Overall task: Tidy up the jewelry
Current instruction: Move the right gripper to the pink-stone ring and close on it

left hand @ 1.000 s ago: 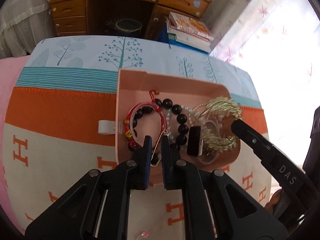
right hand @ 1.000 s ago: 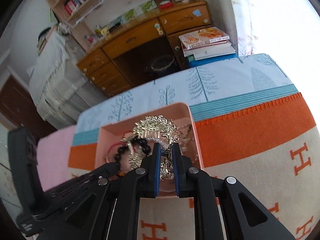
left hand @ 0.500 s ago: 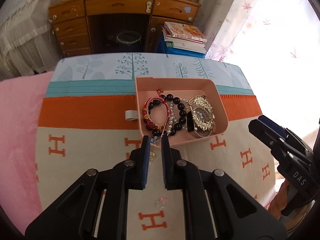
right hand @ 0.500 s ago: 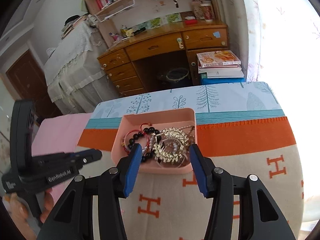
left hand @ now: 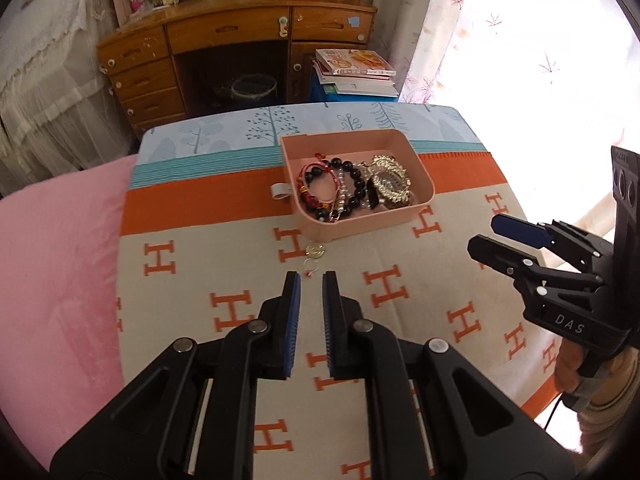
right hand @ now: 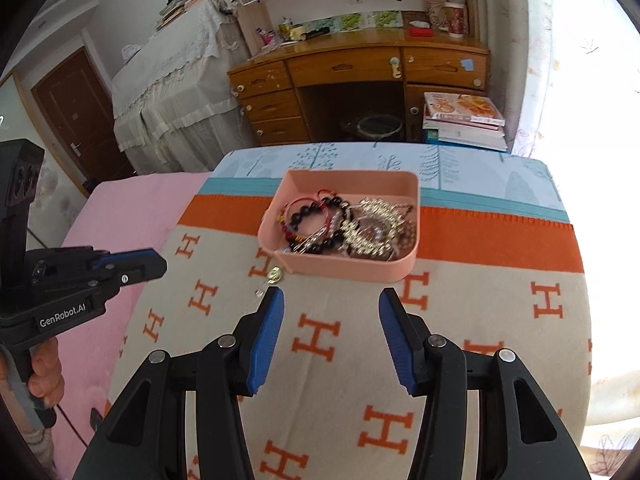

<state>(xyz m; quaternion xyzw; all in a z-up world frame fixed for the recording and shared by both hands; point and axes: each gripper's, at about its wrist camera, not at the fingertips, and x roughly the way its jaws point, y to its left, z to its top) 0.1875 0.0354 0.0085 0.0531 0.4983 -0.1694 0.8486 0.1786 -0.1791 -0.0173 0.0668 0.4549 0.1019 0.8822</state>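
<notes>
A pink tray stands on the orange-and-beige blanket. In it lie a red bracelet, a black bead bracelet and a gold ornament. In front of the tray a gold coin pendant and a small ring rest on the blanket. My left gripper hovers just short of them, shut and empty. My right gripper hangs open in front of the tray, holding nothing.
A pink sheet covers the bed to the left of the blanket. Beyond the bed's far edge stand a wooden desk, a waste basket and a stack of books. A bright curtain fills the right side.
Both grippers have pulled back and up from the tray. The right one has opened and left the gold ornament in the tray. The left one stays shut.
</notes>
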